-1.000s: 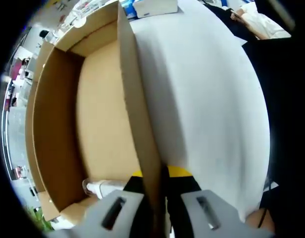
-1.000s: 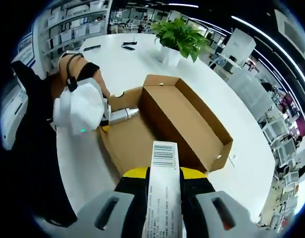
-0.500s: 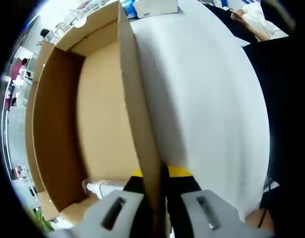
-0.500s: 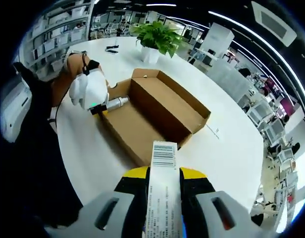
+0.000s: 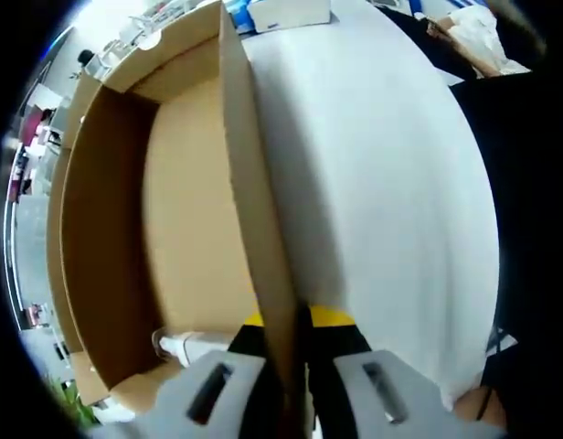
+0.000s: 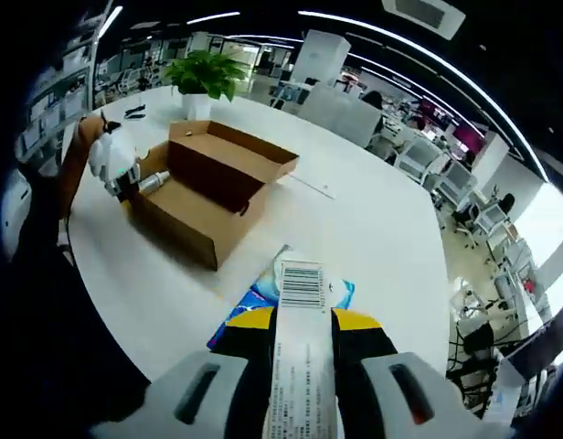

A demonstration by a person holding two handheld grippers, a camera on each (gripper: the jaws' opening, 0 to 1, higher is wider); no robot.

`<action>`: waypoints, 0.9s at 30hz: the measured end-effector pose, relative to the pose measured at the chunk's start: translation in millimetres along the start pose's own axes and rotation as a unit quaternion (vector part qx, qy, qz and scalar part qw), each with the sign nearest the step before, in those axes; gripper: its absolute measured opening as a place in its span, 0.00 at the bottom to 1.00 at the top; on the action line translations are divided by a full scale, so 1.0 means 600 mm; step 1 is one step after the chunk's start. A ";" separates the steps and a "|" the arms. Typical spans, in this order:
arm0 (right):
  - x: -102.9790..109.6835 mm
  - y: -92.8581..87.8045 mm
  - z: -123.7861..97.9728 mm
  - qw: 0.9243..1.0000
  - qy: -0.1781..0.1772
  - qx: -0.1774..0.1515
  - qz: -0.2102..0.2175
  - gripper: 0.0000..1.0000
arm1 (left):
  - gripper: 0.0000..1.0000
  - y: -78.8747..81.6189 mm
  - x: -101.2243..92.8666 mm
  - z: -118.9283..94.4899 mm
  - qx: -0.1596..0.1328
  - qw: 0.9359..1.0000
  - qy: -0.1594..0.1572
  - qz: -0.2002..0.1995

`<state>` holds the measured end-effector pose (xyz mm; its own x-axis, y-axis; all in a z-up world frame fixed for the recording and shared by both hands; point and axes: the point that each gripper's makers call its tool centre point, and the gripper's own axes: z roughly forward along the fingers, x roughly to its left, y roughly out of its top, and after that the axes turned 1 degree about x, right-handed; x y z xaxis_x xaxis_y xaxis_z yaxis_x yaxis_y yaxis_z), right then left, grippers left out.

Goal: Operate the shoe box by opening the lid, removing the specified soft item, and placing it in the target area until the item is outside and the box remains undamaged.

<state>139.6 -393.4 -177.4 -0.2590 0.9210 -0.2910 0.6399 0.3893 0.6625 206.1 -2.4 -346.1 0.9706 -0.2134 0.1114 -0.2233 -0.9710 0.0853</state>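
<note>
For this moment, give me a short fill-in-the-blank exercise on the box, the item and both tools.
1. The left tool is shut on the box's ____.
2. The right tool holds a white item printed with a ____.
3. The cardboard box stands on a ____ table.
4. Behind the box stands a potted ____.

Missing words: wall; barcode; white; plant

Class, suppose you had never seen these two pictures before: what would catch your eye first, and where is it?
In the right gripper view, the white packet with a barcode label stands out, clamped in the right gripper low in the picture, with the open brown shoe box behind it on the white table. In the left gripper view, the box's cardboard wall runs up the middle, pinched by the left gripper.
</note>
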 end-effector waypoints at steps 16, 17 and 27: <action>-0.107 -0.145 0.111 0.992 -0.067 0.010 0.110 0.22 | 0.04 0.002 -0.004 0.000 0.002 1.000 0.001 -0.002; -0.109 -0.153 0.122 0.991 -0.067 0.013 0.113 0.22 | 0.04 0.002 -0.004 0.000 0.002 1.000 0.001 -0.002; -0.117 -0.172 0.160 0.989 -0.072 0.005 0.132 0.22 | 0.04 0.002 -0.002 -0.001 0.004 1.000 0.002 -0.003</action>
<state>161.3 -500.0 -291.6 0.0226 0.9787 -0.2042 0.6788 0.1349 0.7218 204.6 -3.1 -345.7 0.9718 -0.2066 0.1138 -0.2161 -0.9732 0.0782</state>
